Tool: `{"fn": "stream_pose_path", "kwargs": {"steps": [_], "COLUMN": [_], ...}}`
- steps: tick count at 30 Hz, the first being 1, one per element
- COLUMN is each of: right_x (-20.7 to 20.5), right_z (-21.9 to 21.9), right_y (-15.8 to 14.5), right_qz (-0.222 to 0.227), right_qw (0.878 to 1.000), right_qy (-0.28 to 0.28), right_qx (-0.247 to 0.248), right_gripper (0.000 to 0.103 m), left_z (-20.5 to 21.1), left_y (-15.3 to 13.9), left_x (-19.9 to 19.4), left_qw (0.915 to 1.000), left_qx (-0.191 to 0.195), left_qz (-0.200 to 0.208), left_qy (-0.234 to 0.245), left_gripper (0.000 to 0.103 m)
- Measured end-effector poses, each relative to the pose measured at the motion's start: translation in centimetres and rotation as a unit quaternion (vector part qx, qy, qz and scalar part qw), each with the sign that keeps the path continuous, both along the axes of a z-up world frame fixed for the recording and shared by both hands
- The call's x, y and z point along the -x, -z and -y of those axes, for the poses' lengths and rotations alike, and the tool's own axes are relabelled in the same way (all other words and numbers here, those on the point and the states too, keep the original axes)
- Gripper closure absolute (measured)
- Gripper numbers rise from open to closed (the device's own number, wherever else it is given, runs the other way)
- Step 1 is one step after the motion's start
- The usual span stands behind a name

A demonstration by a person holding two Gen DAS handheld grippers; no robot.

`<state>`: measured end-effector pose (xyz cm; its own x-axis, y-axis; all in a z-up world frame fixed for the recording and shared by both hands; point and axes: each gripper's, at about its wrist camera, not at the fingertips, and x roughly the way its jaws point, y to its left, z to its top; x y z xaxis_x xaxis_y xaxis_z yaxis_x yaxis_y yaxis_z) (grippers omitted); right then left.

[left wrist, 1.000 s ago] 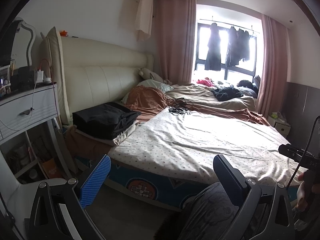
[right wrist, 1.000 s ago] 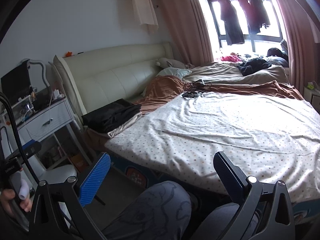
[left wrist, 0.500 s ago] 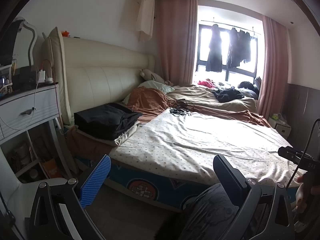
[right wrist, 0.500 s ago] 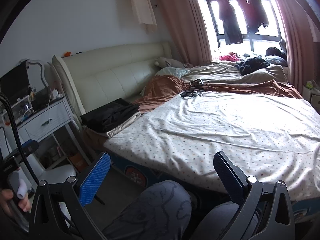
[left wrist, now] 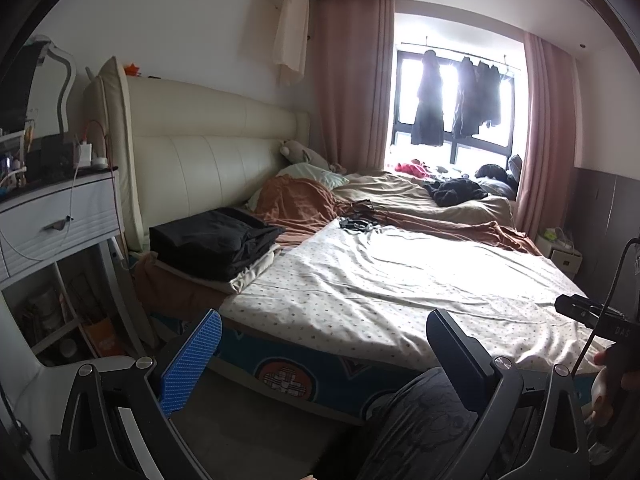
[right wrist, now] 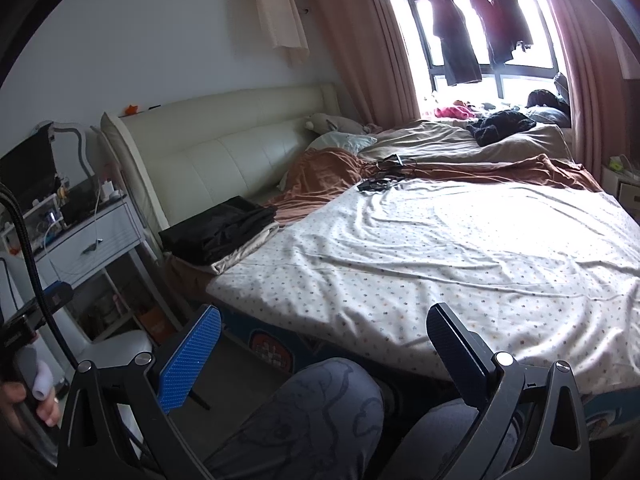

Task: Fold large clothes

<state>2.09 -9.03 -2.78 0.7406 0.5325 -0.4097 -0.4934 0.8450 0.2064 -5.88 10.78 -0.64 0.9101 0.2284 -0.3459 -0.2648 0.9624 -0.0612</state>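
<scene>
Left gripper (left wrist: 320, 354): I hold it empty, fingers spread wide, short of the bed's near edge and above a knee in grey printed trousers.
Right gripper (right wrist: 320, 354): likewise spread and gripping nothing, low before the bed, over my lap.
Bed (left wrist: 384, 280): my landmark; a wide mattress under a rumpled white sheet with small coloured dots, its middle free of garments.
Black stack (left wrist: 212, 240): flat, soft, dark cloth lying squared on a cream pillow at the bed's head end, near the padded cream headboard (left wrist: 208, 160). It looks already folded, as I judge it.
Dark heap (left wrist: 456, 192): a crumpled black garment on the beige quilt at the bed's far side, under the window; unfolded.
Hanging clothes (left wrist: 428, 116): dark pieces on a rail across the window beyond the bed; limp, backlit.
Progress: I read one pile as done, with the heap and perhaps the hung pieces left. Nothing is in hand, so the next garment must first be fetched to the sheet.
</scene>
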Motion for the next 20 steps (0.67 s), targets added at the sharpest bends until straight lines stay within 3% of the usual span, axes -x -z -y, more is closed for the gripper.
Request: {"fn": "stream_pose_path", "kwargs": {"steps": [20], "right_x": [0.6], "right_z": [0.2], "right_y": [0.1], "right_qz": [-0.005], "right_qw": [1.0], "right_qy": [0.009], "right_qx": [0.0], "right_gripper": [0.0], "left_z": [0.5], "left_y": [-0.1], "left_x": [1.2], "left_qw": [1.0], "left_qx": [-0.002], "left_qz": [0.007], "left_qy": [0.006], "left_gripper": [0.001]}}
